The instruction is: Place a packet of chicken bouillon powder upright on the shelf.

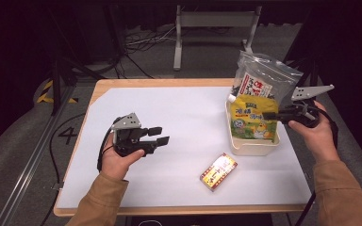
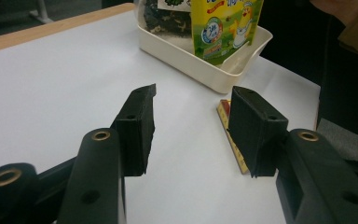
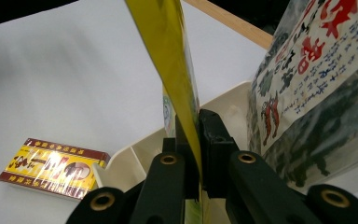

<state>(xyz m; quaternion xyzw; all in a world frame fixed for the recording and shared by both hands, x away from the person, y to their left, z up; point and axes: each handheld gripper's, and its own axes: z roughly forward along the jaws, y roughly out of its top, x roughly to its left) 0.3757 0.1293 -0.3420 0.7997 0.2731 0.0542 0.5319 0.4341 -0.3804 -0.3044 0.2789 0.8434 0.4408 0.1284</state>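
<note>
The right gripper (image 1: 267,116) is clamped tight on the yellow pouch (image 1: 254,120), jaws pinching its thin edge with basically no gap, as the right gripper view shows. The pouch stands upright in the cream tray (image 1: 252,147), at the front of it, with its lower end down inside the walls. Whether the bottom is actually resting on the tray floor is hard to tell from any angle.

Right behind it in the same tray is a clear bag of dark snack stuff (image 1: 264,80) with red and black lettering, standing up and leaning back a bit. So that one looks sorted.

The left gripper (image 1: 158,135) sits about half open over bare white table (image 1: 179,117) with nothing between its jaws, well apart from the tray. It's aimed roughly toward the small red and yellow box (image 1: 218,171), which lies flat on the table just in front of the tray, not touching it.

Progress guess: if the job is loading the tray, it's about two thirds there. Bag is in, pouch is in or nearly in but not let go, and the box is untouched. Left to do: release the pouch so it stays standing, then grab the box and drop it in.
</note>
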